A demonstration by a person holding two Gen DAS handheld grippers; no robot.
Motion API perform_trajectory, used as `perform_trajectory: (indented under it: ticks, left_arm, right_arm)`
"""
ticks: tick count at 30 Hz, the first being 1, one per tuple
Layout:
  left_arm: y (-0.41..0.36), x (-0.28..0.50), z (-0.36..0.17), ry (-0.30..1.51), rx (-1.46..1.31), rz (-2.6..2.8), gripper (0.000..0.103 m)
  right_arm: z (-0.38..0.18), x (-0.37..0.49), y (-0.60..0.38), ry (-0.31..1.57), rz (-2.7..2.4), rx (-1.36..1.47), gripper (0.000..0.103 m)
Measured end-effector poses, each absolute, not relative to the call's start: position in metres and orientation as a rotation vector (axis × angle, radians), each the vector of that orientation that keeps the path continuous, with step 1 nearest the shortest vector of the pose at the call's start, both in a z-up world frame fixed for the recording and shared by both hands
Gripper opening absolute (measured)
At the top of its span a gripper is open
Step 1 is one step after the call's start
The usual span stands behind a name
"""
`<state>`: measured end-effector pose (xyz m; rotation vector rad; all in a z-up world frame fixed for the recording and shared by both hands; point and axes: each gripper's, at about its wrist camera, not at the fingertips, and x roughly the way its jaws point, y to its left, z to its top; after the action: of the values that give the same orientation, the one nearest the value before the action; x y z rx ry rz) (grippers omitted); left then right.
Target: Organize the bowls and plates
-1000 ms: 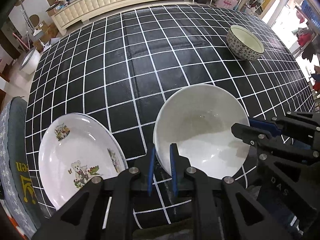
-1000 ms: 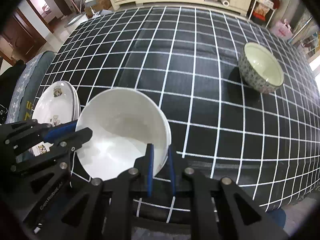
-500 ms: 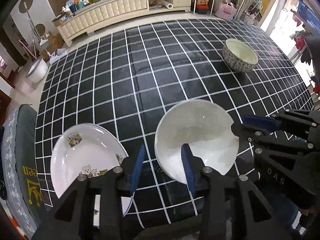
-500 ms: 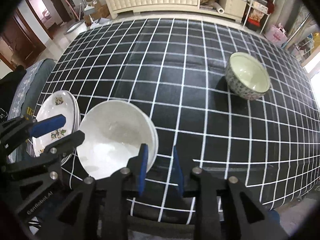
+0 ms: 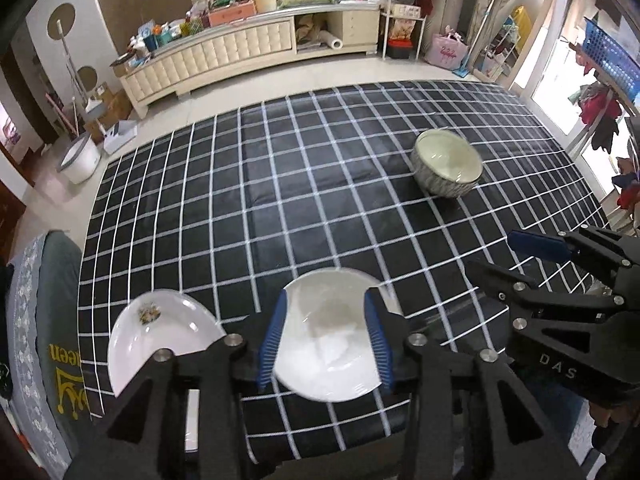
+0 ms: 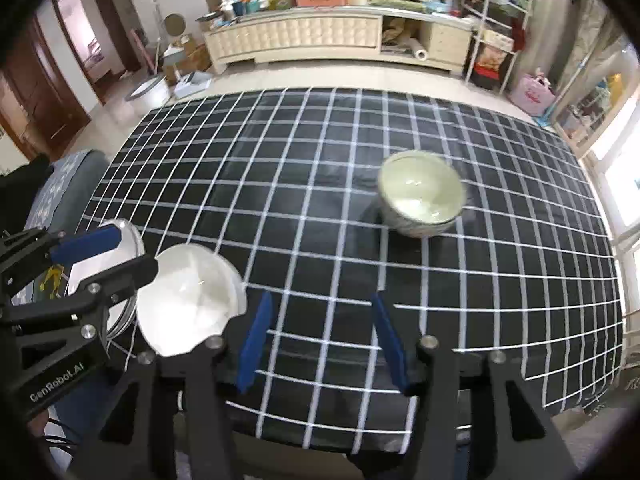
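Observation:
A plain white bowl [image 5: 328, 336] [image 6: 192, 308] sits on the black checked tablecloth [image 5: 280, 200] near the front edge. Just left of it lies a white plate with cartoon prints [image 5: 160, 328] [image 6: 128, 236]. My left gripper [image 5: 325, 344] [image 6: 116, 260] hovers above the white bowl. Its jaws are opening and the pads touch nothing. My right gripper [image 6: 320, 340] [image 5: 500, 258] is off to the bowl's right over bare cloth. Its jaws are opening with nothing between them. A patterned bowl [image 5: 446, 164] [image 6: 420, 200] stands alone at the far right.
A grey cushioned chair [image 5: 44, 320] stands against the table's left side. Beyond the table are a cream sideboard [image 5: 224, 56] loaded with clutter, a white bucket [image 5: 80, 160] on the floor and shelving [image 6: 496, 40] at the right.
Both grippers were shut on the white bowl's rim. They have let go, opened, risen and drawn back. The bowl stays on the cloth beside the plate.

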<state>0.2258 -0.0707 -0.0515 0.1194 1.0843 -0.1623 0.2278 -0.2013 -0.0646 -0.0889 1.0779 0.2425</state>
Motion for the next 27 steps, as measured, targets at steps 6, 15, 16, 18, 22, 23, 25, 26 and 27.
perform_trajectory:
  ticks: [6, 15, 16, 18, 22, 23, 25, 26, 27]
  left_arm:
    - [-0.102, 0.243, -0.037, 1.045, 0.109, -0.186, 0.047]
    - [-0.141, 0.275, -0.027, 1.037, 0.122, -0.195, 0.049]
    - [-0.144, 0.278, -0.026, 1.036, 0.127, -0.197, 0.049]
    - [-0.15, 0.282, -0.024, 1.034, 0.132, -0.204, 0.049]
    - [-0.164, 0.299, -0.023, 1.035, 0.135, -0.215, 0.049]
    - [-0.167, 0.302, -0.024, 1.036, 0.138, -0.217, 0.049]
    - [-0.175, 0.312, -0.027, 1.041, 0.146, -0.222, 0.049]
    - [-0.178, 0.318, -0.03, 1.046, 0.145, -0.223, 0.049]
    - [-0.181, 0.323, -0.032, 1.05, 0.144, -0.224, 0.049]
  right_arm:
    - [-0.051, 0.245, -0.236, 1.056, 0.213, -0.06, 0.066]
    - [-0.043, 0.275, -0.279, 1.047, 0.184, -0.019, 0.068]
    - [-0.043, 0.279, -0.284, 1.045, 0.181, -0.014, 0.068]
    - [-0.042, 0.284, -0.291, 1.044, 0.18, -0.006, 0.068]
    - [-0.044, 0.297, -0.302, 1.043, 0.176, -0.001, 0.068]
    - [-0.045, 0.3, -0.303, 1.044, 0.173, -0.003, 0.068]
    - [-0.048, 0.308, -0.307, 1.045, 0.169, -0.003, 0.068]
    - [-0.049, 0.311, -0.31, 1.047, 0.168, 0.0, 0.068]
    - [-0.051, 0.315, -0.311, 1.049, 0.165, 0.002, 0.068]
